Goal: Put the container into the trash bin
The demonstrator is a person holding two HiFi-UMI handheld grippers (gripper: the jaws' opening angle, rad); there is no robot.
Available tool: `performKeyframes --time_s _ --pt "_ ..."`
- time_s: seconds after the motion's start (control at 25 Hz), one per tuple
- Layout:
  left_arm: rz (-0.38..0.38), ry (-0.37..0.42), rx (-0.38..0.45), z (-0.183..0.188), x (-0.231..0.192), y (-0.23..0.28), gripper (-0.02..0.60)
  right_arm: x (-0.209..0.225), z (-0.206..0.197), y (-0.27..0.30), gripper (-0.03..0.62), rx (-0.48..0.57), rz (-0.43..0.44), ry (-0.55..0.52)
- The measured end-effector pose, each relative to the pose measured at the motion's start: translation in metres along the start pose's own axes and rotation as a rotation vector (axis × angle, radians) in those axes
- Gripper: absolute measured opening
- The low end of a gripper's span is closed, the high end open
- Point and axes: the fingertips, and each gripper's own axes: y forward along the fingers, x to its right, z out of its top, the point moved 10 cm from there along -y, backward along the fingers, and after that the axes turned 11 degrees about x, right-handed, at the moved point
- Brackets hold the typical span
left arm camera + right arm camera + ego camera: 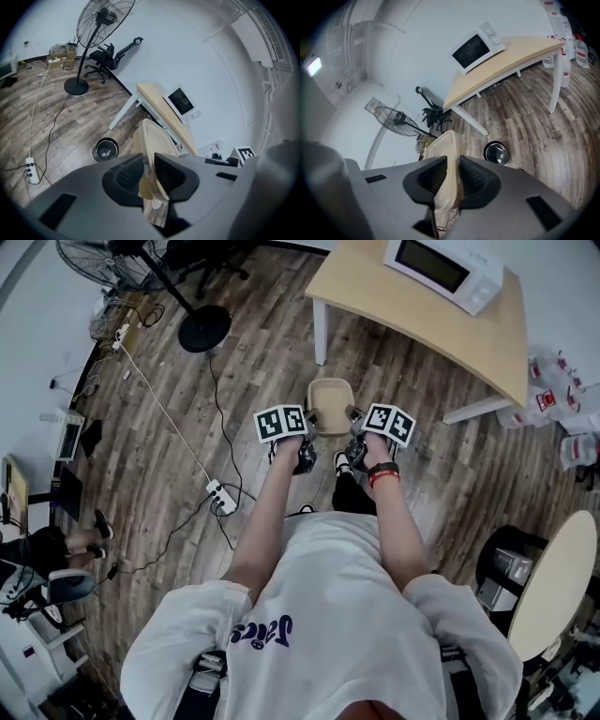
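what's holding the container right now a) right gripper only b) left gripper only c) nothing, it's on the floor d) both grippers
d: the left gripper and the right gripper each have their jaws pressed on the container.

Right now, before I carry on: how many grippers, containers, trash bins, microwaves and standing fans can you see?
grippers: 2, left gripper and right gripper
container: 1
trash bin: 1
microwave: 1
standing fan: 1
total: 6
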Motion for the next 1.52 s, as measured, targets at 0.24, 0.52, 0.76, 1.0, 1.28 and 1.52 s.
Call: performKeyframes --time_s 0.24,0.52,0.76,1.0,1.28,1.52 --pt "0.045 -0.033 0.023 0.029 0.0 0.04 0.075 0.004 0.04 0.047 0.078 -0.059 0.013 -0.001" --pt "0.098 -0.079 0.031 0.052 -0.011 0.081 0.075 0.009 0.066 0.096 0.078 -0.117 0.011 -0.004" --pt "0.127 -0.109 0.012 0.051 -0.027 0.116 0.075 0.031 0.073 0.13 0.078 -0.161 -0.007 0.007" --pt "0.144 -0.125 0.006 0.049 -0.05 0.157 0.075 0.061 0.075 0.171 0.078 -0.179 -0.009 0.054" --pt "0.179 -0.069 -0.024 0.045 -0.068 0.207 0.075 0.097 0.08 0.217 0.078 -0.233 -0.04 0.069" --pt "0.205 -0.108 -0.018 0.045 -0.081 0.237 0.075 0.116 0.086 0.247 0.078 -0.268 -0.035 0.075"
